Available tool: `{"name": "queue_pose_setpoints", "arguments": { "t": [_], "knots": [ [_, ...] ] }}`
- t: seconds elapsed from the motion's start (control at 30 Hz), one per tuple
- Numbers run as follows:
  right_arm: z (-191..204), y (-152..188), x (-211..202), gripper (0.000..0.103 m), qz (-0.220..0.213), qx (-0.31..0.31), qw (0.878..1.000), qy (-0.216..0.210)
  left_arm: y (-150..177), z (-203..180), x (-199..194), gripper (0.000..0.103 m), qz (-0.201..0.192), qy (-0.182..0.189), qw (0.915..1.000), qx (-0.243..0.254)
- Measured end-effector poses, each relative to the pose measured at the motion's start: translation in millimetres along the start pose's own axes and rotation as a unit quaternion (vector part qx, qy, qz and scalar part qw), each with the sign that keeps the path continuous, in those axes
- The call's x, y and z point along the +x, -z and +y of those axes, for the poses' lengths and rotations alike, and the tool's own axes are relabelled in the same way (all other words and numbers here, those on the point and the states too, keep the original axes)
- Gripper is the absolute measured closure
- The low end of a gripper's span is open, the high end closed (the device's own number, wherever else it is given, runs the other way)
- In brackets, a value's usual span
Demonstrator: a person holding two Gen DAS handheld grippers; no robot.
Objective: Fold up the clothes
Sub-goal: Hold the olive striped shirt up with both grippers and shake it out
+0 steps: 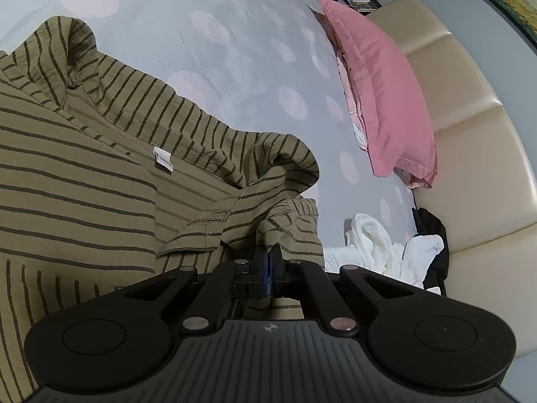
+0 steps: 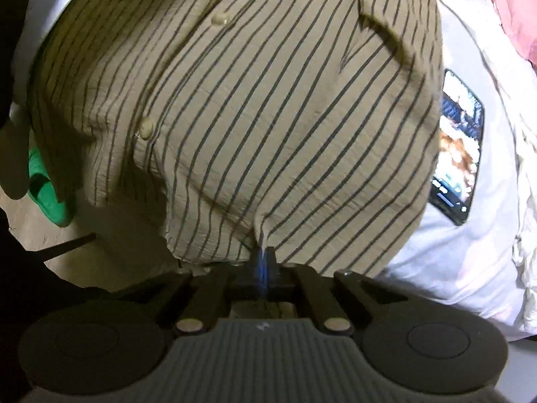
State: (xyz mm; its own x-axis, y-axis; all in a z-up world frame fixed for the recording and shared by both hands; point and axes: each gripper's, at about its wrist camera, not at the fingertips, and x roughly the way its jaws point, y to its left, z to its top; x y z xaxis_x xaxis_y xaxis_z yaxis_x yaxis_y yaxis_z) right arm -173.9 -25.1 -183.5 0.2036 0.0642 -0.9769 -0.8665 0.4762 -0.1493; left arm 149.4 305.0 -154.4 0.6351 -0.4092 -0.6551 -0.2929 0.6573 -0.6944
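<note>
Striped shirt (image 1: 84, 168): olive-tan woven fabric with thin dark stripes, lying spread on the bed (image 1: 208, 33), which has a pale grey-blue cover printed with soft pink dots. In the left wrist view the garment fills the left and centre, its collar edge rumpled along the far side and a small white label (image 1: 162, 160) sewn at the neckline. Left gripper (image 1: 268, 252): fingers pressed together on a bunched fold of the shirt at its near right corner, cloth gathered into a knot just beyond the tips. Right gripper (image 2: 265, 257): fingers likewise closed tight on a pinch of the same shirt (image 2: 251, 107), at its near edge, the fabric puckering upward from the hold. In the right wrist view two pale buttons show on the placket, one far (image 2: 220, 18) and one nearer at left (image 2: 146, 127), and a pocket flap or collar point stands up at the far right. Pink pillow (image 1: 379, 94): resting far right against the cream padded headboard (image 1: 470, 134). White cloth (image 1: 379, 248): crumpled heap to the right of the shirt, near the headboard, with a dark garment (image 1: 434, 245) touching it. Phone (image 2: 458, 147): screen lit, lying flat on the bed cover just right of the shirt. Green item (image 2: 47, 188): partly hidden beneath the shirt's left edge; kind cannot be told. Framed picture (image 1: 513, 3): on the wall, far right.
</note>
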Motion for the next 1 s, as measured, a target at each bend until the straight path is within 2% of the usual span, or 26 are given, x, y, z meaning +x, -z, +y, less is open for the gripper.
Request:
{"name": "queue_pose_setpoints", "arguments": {
  "t": [0.07, 0.27, 0.53, 0.73, 1.0],
  "knots": [
    [2, 0, 0, 0.103, 0.004, -0.011, 1.000, 0.006, -1, -4, -2, 0.103, -0.001, 0.000, 1.0000, 0.006],
    [8, -1, -32, 0.103, -0.016, -0.018, 0.998, -0.062, -6, -19, -11, 0.103, -0.013, 0.011, 0.9996, 0.021],
    [29, -9, -56, 0.103, -0.037, -0.027, 0.993, -0.109, -16, -14, -43, 0.103, -0.044, 0.000, 0.9985, 0.032],
    [34, -16, -49, 0.103, -0.040, -0.026, 0.989, -0.142, -19, 7, -59, 0.103, -0.045, -0.024, 0.9978, 0.043],
    [51, -29, -23, 0.103, -0.023, -0.022, 0.983, -0.182, -14, 26, -33, 0.103, -0.036, -0.053, 0.9969, 0.047]
  ]
}}
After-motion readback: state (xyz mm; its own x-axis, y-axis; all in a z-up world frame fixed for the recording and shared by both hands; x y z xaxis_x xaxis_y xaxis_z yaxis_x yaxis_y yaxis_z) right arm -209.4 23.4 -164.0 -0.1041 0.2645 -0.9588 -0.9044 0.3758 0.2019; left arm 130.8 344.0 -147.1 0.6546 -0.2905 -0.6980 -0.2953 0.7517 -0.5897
